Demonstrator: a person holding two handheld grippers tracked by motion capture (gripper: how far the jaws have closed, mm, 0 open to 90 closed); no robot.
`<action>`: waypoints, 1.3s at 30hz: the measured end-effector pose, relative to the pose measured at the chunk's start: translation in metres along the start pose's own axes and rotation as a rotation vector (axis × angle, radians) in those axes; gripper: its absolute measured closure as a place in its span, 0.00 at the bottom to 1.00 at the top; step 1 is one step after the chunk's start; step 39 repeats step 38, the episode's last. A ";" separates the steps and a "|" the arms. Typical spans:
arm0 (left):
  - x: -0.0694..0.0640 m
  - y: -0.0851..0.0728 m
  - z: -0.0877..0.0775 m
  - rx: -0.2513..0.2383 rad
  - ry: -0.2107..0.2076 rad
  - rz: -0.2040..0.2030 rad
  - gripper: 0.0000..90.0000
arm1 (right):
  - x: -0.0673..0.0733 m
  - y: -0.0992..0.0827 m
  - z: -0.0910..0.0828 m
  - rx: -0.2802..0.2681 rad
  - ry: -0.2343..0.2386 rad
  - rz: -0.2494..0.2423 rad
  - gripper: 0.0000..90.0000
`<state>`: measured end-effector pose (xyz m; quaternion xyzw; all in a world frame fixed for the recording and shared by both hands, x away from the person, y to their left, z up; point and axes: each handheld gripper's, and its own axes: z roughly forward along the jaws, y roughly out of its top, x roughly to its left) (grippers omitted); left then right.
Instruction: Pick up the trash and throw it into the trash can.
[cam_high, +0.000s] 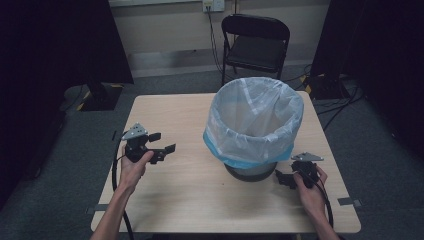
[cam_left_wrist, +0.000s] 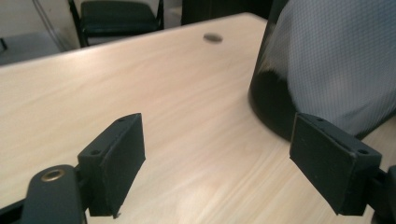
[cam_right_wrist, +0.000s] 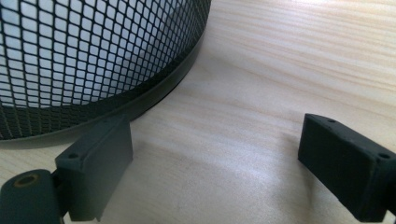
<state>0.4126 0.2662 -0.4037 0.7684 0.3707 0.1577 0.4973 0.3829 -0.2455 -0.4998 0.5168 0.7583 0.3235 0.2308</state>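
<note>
So here's where I'm at: the mesh bin (cam_high: 254, 125) is sitting a bit right of the middle of the table (cam_high: 165, 107), closer to the right edge than the left, and it's got a clear bag (cam_high: 260, 107) in it with the top folded down over the rim, bluish band hanging on the outside. My left gripper (cam_high: 162, 142) is out over the left half of the table, well apart from the bin, jaws spread wide and nothing between them; in the left gripper view I'm just looking across bare wood with the bin's dark base (cam_left_wrist: 273, 100) off to one side. My right gripper (cam_high: 284, 179) is down low near the front right corner, just beside the bottom of the bin. Jaws are wide open there too, holding nothing, and in the right gripper view the mesh wall (cam_right_wrist: 93, 51) and its bottom ring are right next to one jaw, though I can't tell for sure if it's touching. As far as I can judge, nothing's grabbed yet. The bag looks seated already, so whatever I do with the bin or bag, basically all of the handling is still ahead. Folding chair (cam_high: 256, 42) behind the table, not in the way.
</note>
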 end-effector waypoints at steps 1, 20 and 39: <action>0.000 -0.003 -0.001 0.000 -0.001 -0.003 0.20 | 0.000 0.000 0.000 0.000 0.000 0.000 0.10; -0.007 -0.080 -0.002 0.196 0.033 0.038 0.24 | 0.000 0.000 0.000 0.000 0.000 0.000 0.10; 0.001 -0.108 0.004 0.256 0.148 0.045 0.16 | 0.000 0.000 0.000 0.001 0.000 0.001 0.10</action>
